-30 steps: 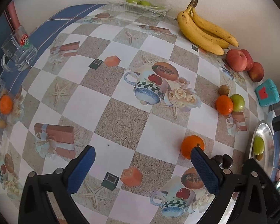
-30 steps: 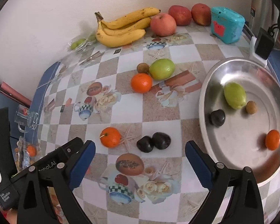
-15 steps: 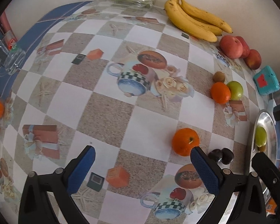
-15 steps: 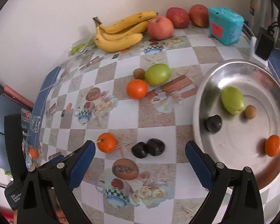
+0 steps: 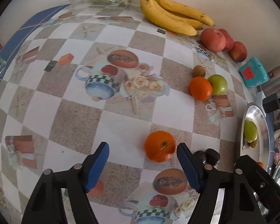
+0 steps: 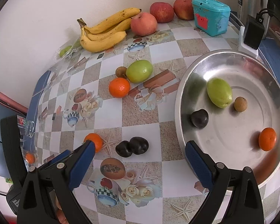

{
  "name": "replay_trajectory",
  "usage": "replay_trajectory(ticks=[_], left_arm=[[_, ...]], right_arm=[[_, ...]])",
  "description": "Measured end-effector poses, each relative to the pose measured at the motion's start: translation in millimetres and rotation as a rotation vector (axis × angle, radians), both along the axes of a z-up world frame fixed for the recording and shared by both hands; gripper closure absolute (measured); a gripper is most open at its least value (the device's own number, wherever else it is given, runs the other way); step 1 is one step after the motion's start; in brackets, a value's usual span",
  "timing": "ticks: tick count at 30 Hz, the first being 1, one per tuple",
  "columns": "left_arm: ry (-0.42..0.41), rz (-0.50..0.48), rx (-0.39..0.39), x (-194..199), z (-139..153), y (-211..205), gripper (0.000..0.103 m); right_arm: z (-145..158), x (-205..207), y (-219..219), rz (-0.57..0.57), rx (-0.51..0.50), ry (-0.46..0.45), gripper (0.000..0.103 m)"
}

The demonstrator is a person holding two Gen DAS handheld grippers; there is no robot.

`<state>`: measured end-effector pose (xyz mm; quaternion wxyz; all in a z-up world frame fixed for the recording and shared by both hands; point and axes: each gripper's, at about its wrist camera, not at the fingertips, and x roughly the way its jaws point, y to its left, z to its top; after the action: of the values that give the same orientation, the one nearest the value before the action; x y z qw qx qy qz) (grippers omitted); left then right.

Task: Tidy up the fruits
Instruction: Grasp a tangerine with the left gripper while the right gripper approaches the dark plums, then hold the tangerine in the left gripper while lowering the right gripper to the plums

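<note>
A small orange lies on the patterned tablecloth between the blue pads of my left gripper. It sits close to the right pad and well apart from the left one. The jaws are closing and do not press on it. In the right wrist view the same orange shows just past the tip of my left-hand finger. My right gripper hangs open and empty above two dark plums. The steel plate at the right holds a green fruit, a plum, a small brown fruit and an orange.
Another orange, a green fruit and a small brown fruit lie together mid-table. Bananas and red apples line the back wall. A teal box stands at the far right, with a black charger behind the plate.
My left gripper has shifted right and sunk over the orange, which now lies between its pads. Its jaws have narrowed. The right gripper has hardly moved.
</note>
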<state>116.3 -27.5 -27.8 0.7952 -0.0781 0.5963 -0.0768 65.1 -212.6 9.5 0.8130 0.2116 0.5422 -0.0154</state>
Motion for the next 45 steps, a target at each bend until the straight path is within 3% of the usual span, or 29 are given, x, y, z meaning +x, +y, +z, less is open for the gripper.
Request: replay_trajectory(ticks=[4, 9, 14, 22, 32, 45], left_arm=[[-0.008, -0.026, -0.008, 3.1, -0.6, -7.7, 0.038], [0.007, -0.041, -0.047, 3.8, -3.1, -12.8, 0.064], [0.011, -0.043, -0.042, 1.5, -2.1, -14.1, 0.064], [-0.004, 0.060, -0.028, -0.5, 12.3, 16.8, 0.065], [-0.023, 0.119, -0.054, -3.3, 27.0, 47.1, 0.065], [0.006, 0.166, -0.088, -1.8, 22.6, 60.7, 0.065]], right_arm=[[-3.3, 0.9, -0.8, -0.002, -0.009, 0.014, 0.006], [-7.9, 1.6, -3.4, -0.010, -0.012, 0.032, 0.006], [-8.1, 1.8, -6.1, -0.023, -0.018, 0.033, 0.006], [-12.0, 5.7, 2.1, -0.032, -0.018, 0.050, 0.006], [-11.5, 15.3, 31.1, -0.002, -0.028, 0.050, 0.006], [-47.3, 26.6, 32.0, -0.090, -0.031, 0.141, 0.005]])
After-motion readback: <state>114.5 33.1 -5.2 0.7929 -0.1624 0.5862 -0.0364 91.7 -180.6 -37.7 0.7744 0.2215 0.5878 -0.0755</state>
